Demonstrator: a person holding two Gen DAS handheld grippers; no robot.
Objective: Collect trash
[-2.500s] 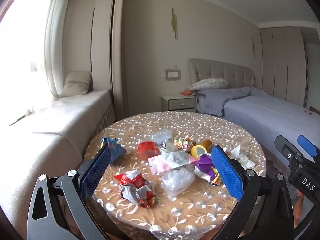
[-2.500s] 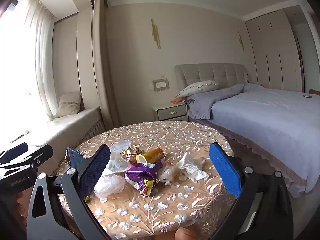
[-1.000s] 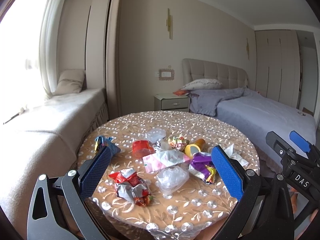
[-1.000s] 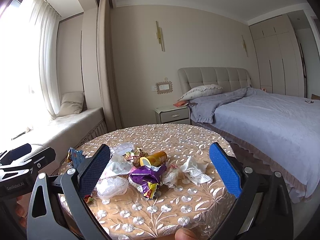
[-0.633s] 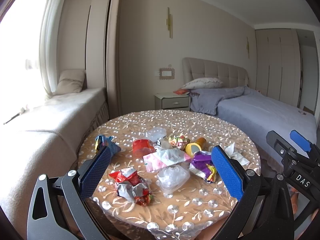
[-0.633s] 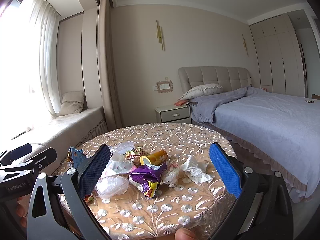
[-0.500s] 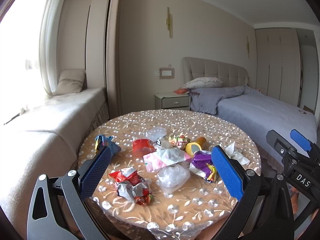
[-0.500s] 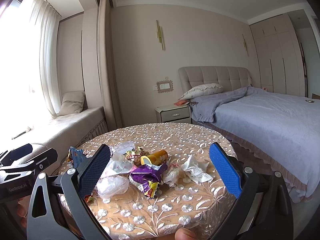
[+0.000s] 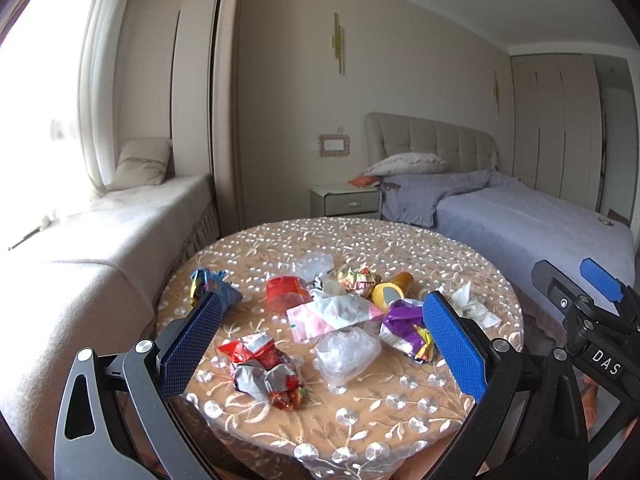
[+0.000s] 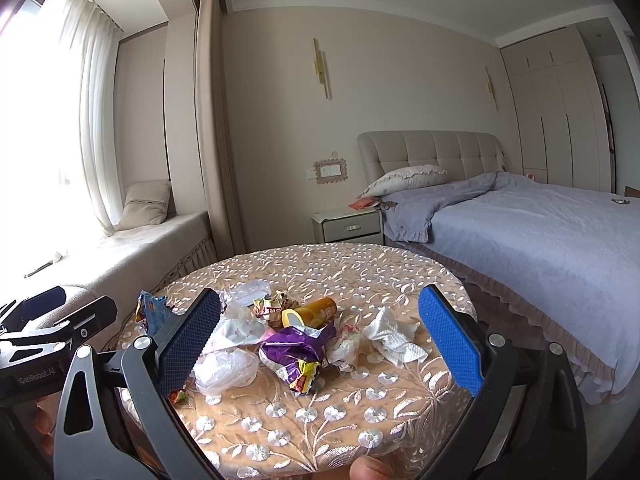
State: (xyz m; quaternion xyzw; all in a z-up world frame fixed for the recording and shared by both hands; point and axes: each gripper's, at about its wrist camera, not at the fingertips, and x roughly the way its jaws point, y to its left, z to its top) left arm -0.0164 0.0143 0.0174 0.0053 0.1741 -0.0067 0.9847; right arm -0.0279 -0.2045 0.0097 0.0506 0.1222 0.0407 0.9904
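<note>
Trash lies in a heap on a round table with an embroidered cloth: a red crumpled wrapper, a clear plastic wad, a pink packet, a purple wrapper, an orange can, a white tissue, a blue wrapper and a red cup. My left gripper is open and empty above the table's near edge. My right gripper is open and empty, also at the near edge, to the right of the left one.
A bed with a grey cover stands close to the right of the table. A padded window seat runs along the left. A nightstand stands at the back wall.
Both grippers have barely moved in the last second. Since 2.5 s ago both have drawn back and up a little from the table. The trash lies as before.
</note>
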